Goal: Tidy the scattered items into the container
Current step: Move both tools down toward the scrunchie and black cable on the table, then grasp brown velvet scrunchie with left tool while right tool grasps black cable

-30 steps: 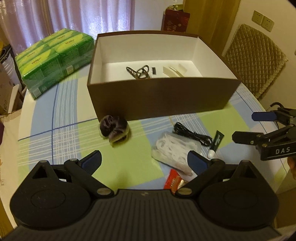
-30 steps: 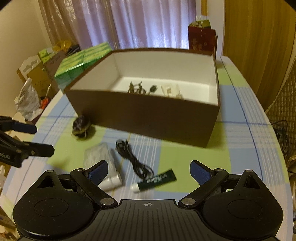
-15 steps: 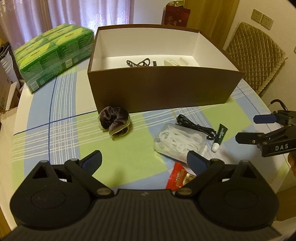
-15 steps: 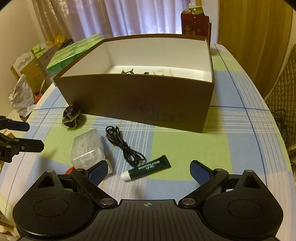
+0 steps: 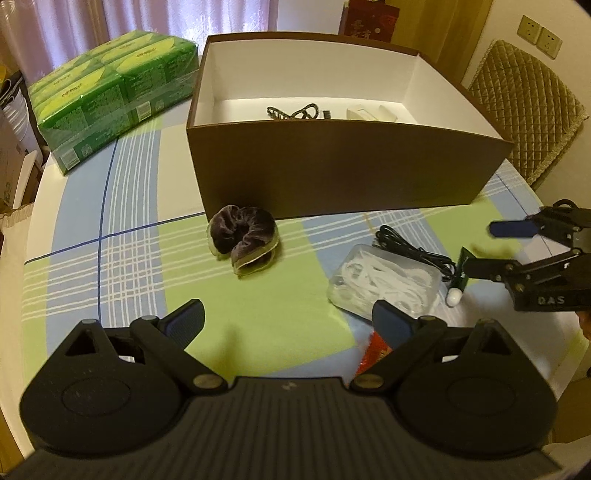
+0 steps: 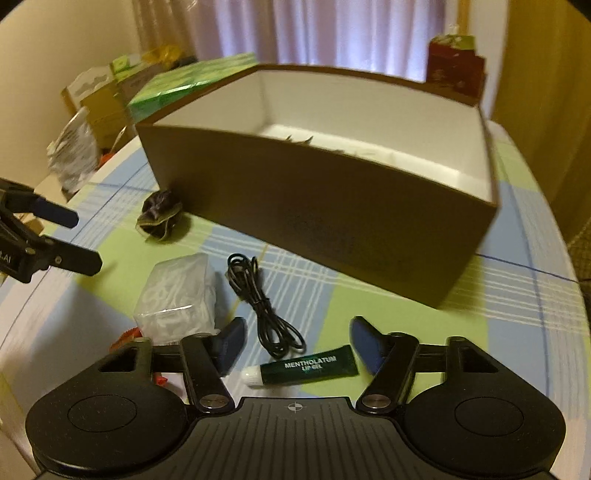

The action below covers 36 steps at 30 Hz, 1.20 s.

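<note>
The brown box (image 5: pixel 332 166) (image 6: pixel 314 206) stands open at the back of the table, with a black clip (image 5: pixel 291 112) and a white item (image 5: pixel 364 112) inside. In front lie a purple scrunchie (image 5: pixel 242 238) (image 6: pixel 159 216), a clear case of white pieces (image 5: pixel 384 284) (image 6: pixel 177 299), a black cable (image 5: pixel 413 247) (image 6: pixel 258 299), a green lip balm tube (image 5: pixel 460 277) (image 6: pixel 310 365) and a red packet (image 5: pixel 375 352). My right gripper (image 6: pixel 299 334) (image 5: pixel 484 246) is open, low over the table, its fingers either side of the tube. My left gripper (image 5: pixel 288 317) (image 6: pixel 83 242) is open and holds nothing, short of the scrunchie.
A green shrink-wrapped pack (image 5: pixel 110 96) (image 6: pixel 192 81) lies left of the box. A red carton (image 5: pixel 369 22) (image 6: pixel 456 70) stands behind it. A quilted chair back (image 5: pixel 524 110) is at the right. Bags and cartons (image 6: pixel 74 147) crowd the floor beyond the table's left edge.
My right gripper has come down and forward onto the lip balm tube, its fingers now closer together. The left gripper has sunk slightly towards the table. The items have not moved.
</note>
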Each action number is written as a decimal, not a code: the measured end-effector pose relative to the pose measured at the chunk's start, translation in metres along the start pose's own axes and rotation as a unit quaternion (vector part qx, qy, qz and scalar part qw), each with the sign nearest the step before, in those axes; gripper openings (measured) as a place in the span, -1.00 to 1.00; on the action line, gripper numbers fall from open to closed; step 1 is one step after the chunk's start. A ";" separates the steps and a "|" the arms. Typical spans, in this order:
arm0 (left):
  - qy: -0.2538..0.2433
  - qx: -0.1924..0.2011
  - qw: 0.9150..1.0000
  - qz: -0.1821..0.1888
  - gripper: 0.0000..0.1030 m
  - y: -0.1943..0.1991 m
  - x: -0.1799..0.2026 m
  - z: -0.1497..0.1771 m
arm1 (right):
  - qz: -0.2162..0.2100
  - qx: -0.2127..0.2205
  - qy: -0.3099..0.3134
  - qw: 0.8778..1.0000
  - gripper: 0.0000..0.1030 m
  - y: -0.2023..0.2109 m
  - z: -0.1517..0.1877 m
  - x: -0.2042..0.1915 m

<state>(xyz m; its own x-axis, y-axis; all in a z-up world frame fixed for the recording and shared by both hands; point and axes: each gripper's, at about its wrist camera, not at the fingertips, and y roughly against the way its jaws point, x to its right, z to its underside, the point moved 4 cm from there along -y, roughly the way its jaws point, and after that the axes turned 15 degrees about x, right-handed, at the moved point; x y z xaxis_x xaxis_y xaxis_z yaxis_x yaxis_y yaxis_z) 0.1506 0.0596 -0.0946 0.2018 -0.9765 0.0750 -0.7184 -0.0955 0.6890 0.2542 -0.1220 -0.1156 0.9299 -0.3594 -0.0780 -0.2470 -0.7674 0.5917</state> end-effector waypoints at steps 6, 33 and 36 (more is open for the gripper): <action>0.004 -0.005 1.000 -0.005 0.82 -0.009 -0.007 -0.002 | -0.040 -0.012 0.024 0.999 -0.06 -0.023 0.000 -0.008; -0.001 0.001 0.999 -0.033 -0.56 -0.079 -0.028 -0.010 | -0.013 -0.043 0.011 0.999 -0.56 -0.048 0.001 0.017; -0.009 -0.007 1.000 -0.023 -0.63 -0.068 -0.031 -0.001 | -0.018 -0.042 0.009 0.999 -0.55 -0.045 -0.001 0.017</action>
<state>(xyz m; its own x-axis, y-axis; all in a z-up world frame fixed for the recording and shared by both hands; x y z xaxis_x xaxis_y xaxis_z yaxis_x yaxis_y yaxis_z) 0.1944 0.0970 -0.1431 0.2228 -0.9744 0.0304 -0.6995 -0.1381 0.7012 0.2816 -0.0933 -0.1432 0.9430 -0.3214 -0.0866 -0.1895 -0.7322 0.6542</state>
